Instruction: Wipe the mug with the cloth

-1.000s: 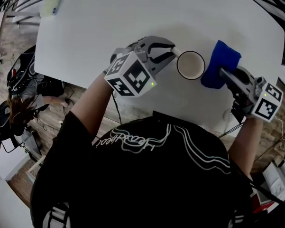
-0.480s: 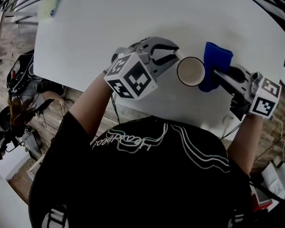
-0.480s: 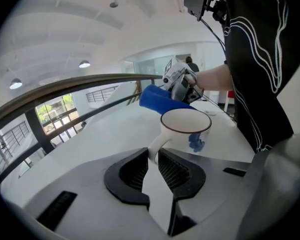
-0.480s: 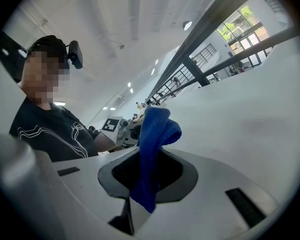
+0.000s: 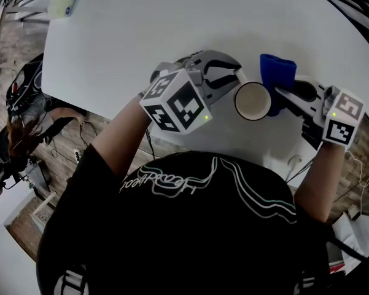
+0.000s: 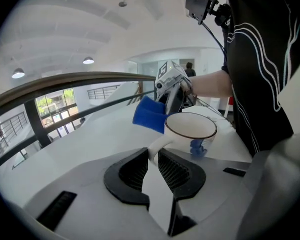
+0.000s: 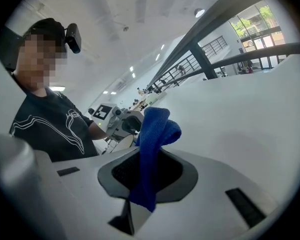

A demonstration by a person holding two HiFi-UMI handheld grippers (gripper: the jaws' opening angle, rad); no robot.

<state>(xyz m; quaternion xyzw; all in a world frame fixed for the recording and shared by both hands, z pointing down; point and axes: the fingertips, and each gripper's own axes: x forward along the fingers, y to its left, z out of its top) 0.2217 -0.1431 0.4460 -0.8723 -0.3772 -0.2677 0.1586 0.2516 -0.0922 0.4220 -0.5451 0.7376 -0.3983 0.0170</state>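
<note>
Blue cloth [image 5: 277,71] hangs pinched in the right gripper [image 7: 146,170], whose jaws squeeze tight on it. The cloth sits right up against the right side of the white mug [image 5: 253,101]. It is touching or almost touching; I cannot tell which. The left gripper [image 6: 153,156] pinches the mug's thin handle [image 6: 157,145] and nothing else. The mug is over the white table [image 5: 141,35], close to the edge nearest the person. I think a hard push with the cloth could twist the mug, because only the little handle is held. Then the mug could slip out, tip over, or drop off the near edge. The cloth could also slide out of its jaws if it drags on the rim.
</note>
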